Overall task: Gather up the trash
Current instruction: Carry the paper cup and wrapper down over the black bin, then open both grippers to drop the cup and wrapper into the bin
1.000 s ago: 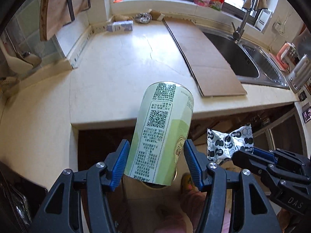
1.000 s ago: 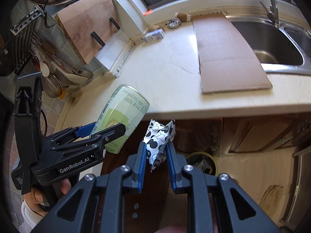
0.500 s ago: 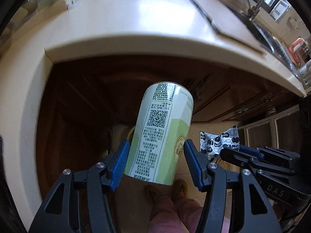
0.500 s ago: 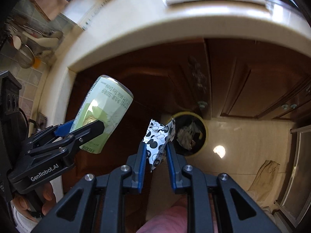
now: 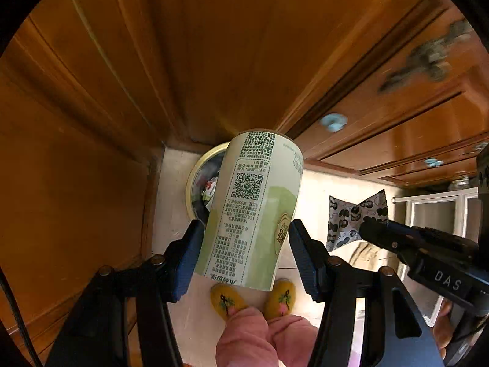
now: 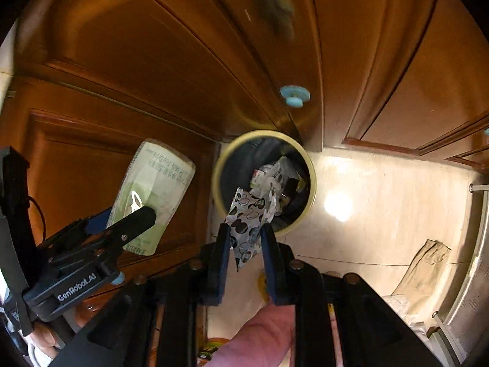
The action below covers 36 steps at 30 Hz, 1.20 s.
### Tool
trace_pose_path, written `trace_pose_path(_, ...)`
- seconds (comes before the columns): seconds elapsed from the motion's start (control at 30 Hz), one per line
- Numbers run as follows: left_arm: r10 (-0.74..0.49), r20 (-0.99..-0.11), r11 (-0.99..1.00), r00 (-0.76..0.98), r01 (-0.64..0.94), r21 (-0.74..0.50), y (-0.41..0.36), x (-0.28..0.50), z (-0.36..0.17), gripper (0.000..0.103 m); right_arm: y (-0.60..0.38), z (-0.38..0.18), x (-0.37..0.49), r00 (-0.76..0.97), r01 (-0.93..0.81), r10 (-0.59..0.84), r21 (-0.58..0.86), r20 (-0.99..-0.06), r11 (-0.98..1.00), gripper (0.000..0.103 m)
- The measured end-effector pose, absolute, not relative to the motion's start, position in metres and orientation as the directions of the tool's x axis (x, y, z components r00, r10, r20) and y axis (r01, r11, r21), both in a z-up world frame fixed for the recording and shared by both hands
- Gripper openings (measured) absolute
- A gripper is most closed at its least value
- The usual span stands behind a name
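My left gripper is shut on a pale green drink can, which stands upright between the blue pads. The can and left gripper show at the left of the right wrist view. My right gripper is shut on a black-and-white patterned wrapper, also seen as the wrapper at the right of the left wrist view. Both point steeply down over a round yellow-rimmed trash bin on the floor, partly filled with crumpled trash. The bin sits half hidden behind the can.
Brown wooden cabinet doors with pale blue knobs rise behind the bin. Cream floor tiles spread to the right, with a crumpled cloth. A person's pink-clad legs and yellow slippers are below the grippers.
Both grippers have dropped from countertop height to low in front of the cabinets, still holding the can and the wrapper. The bin has come much closer and larger in both views.
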State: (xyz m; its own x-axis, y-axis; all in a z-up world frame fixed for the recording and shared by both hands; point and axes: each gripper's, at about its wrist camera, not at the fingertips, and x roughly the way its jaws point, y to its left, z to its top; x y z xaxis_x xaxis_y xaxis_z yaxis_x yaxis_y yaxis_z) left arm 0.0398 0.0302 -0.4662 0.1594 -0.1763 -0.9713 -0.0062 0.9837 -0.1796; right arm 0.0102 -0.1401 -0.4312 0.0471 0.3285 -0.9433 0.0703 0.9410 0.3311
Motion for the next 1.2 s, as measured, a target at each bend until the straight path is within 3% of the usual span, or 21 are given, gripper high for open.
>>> trace_pose_path(0.2,-0.182,-0.976,0.983,0.122,-0.008,-0.184,0.034,0.044,-0.526,0.056,-0.127,-0.493,0.019,0.002,0.055,0.315,0.315,-0.949,0.948,0.021)
trace_pose_path(0.5,-0.193,-0.976,0.980,0.099,-0.018,-0.196,0.044,0.059,-0.562,0.066,-0.112,-0.535,0.030,-0.027,0.023,0.303,0.303,-0.952,0.953,0.025)
trace_pose_path(0.67,-0.173,-0.981,0.984,0.084,-0.034,-0.176,0.048,0.061,-0.568,0.071,-0.112,-0.539,0.033,-0.011,0.019,0.284,0.283,-0.959,0.959,0.036)
trace_pose_path(0.93,-0.159,-0.984,0.986,0.075,-0.030,-0.162,0.053,0.058,-0.562,0.071,-0.114,-0.529,0.025,0.005,0.007,0.260,0.260,-0.965,0.965,0.036)
trace_pose_path(1.2,-0.155,-0.984,0.988,0.089,-0.012,-0.156,0.049,0.047,-0.519,0.071,-0.110,-0.494,0.015,0.006,0.029,0.265,0.266,-0.964,0.964,0.036)
